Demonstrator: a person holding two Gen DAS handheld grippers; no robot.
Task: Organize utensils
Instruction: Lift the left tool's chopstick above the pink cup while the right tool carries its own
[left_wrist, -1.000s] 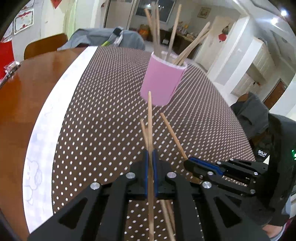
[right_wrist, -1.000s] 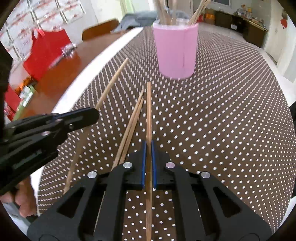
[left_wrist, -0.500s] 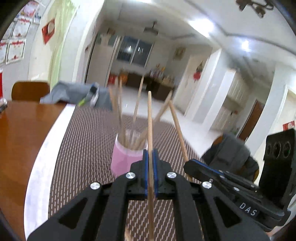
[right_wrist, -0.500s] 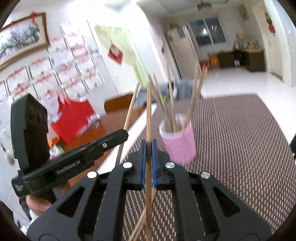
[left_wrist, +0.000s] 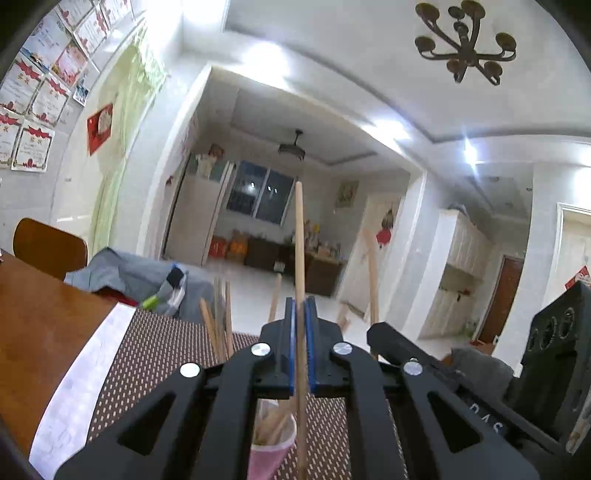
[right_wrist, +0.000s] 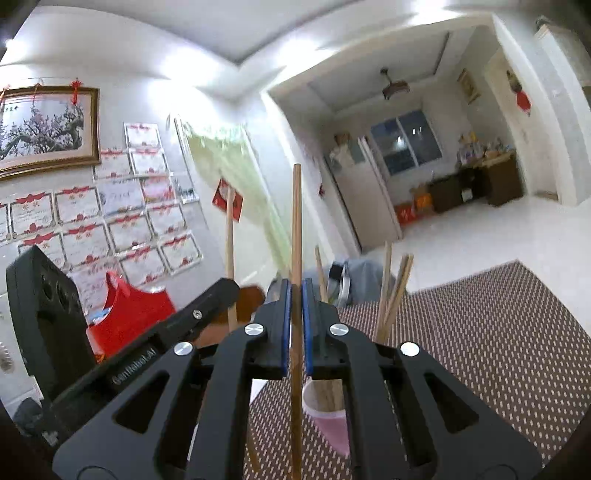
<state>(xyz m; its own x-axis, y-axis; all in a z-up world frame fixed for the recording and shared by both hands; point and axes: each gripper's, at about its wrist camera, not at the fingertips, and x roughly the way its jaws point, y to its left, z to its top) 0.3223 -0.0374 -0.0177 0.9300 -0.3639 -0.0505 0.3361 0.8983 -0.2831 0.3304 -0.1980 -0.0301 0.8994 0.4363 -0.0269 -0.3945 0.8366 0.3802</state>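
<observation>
My left gripper (left_wrist: 300, 306) is shut on a wooden chopstick (left_wrist: 299, 243) that stands upright between its blue pads. The right gripper (right_wrist: 293, 286) is likewise shut on a second chopstick (right_wrist: 296, 221), also upright. Both are raised above the table. Just beyond and below them sits the pink cup (left_wrist: 271, 456), mostly hidden behind the jaws, with several chopsticks (left_wrist: 221, 317) standing in it. The cup (right_wrist: 330, 421) shows through the right gripper's frame too. Each view shows the other gripper alongside, its own stick upright.
A brown dotted mat (right_wrist: 491, 332) with a white border (left_wrist: 85, 373) covers the wooden table (left_wrist: 33, 317). A red bag (right_wrist: 129, 314) sits at the left, grey clothing (left_wrist: 129, 277) and a wooden chair (left_wrist: 48, 247) at the far end.
Both grippers rose off the mat and tilted up to level, each carrying its chopstick. The cup slid from the upper middle of the views to below the jaws.
</observation>
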